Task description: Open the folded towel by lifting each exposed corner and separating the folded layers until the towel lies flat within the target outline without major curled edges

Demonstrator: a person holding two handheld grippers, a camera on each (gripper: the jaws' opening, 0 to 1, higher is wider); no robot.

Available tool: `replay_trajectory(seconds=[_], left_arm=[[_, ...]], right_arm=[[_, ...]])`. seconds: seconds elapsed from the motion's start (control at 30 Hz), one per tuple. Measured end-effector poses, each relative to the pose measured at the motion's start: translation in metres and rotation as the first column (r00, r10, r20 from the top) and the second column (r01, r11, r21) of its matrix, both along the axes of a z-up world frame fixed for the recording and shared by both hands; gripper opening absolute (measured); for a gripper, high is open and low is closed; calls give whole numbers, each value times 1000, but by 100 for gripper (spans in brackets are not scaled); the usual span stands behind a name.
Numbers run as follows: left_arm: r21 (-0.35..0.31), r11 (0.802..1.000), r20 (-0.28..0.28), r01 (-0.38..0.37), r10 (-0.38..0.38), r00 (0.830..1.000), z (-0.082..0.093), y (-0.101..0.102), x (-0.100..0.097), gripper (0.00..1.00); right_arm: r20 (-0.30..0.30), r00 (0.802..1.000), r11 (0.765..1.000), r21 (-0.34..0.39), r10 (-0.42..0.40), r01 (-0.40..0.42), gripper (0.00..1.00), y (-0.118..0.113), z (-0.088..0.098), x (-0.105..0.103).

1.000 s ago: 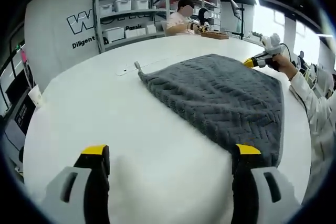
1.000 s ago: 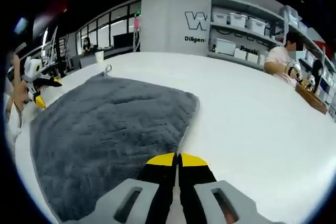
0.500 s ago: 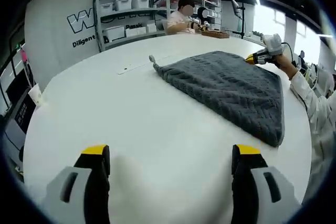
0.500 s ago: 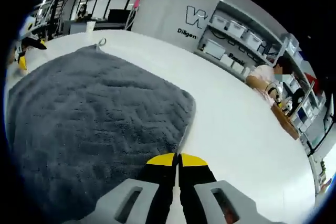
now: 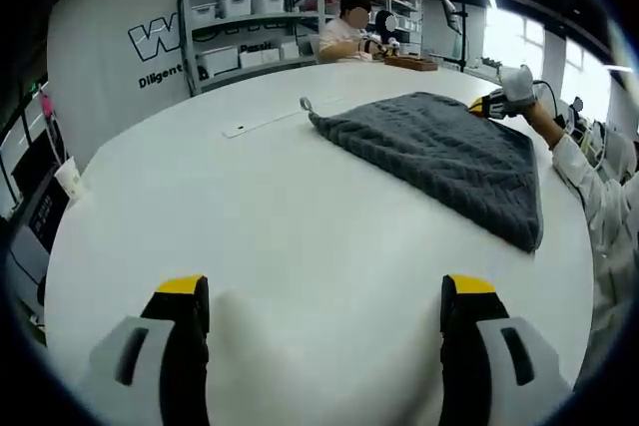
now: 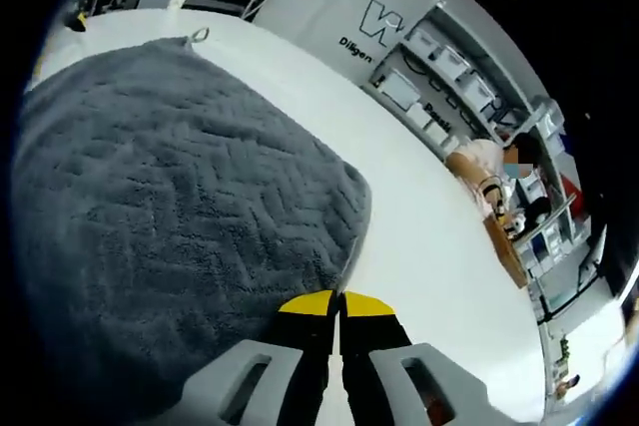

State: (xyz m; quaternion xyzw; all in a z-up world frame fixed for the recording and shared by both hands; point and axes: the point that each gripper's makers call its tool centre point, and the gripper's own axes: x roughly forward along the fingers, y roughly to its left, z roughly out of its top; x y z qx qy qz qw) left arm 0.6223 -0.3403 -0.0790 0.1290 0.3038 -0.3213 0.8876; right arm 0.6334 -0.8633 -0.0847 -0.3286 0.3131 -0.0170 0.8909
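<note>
In the left gripper view, the left gripper (image 5: 318,296) hovers with jaws wide apart over the white table (image 5: 250,207), the grey towel (image 5: 449,152) lying well ahead. In the right gripper view, the right gripper (image 6: 336,304) is clenched on the towel's edge.

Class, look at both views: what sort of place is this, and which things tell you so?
Probably a workshop or lab rather than a home. Metal shelving holds rows of white storage bins, large lettering marks the wall, and a person works at the far side of a big white table.
</note>
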Motion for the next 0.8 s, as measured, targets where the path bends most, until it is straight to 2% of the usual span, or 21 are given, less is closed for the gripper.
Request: replay_trajectory(seconds=[0.53, 0.63, 0.8], left_arm=[[13, 1000, -7, 1, -1, 1000, -2, 0, -2, 94], [18, 1000, -8, 3, -3, 1000, -2, 0, -2, 94], [23, 1000, -10, 3, -3, 1000, -3, 1, -2, 94]], right_arm=[[17, 999, 994, -98, -50, 52, 0, -54, 2, 1], [26, 997, 988, -136, -67, 70, 0, -66, 5, 1], [29, 996, 983, -161, -90, 94, 0, -81, 6, -1]])
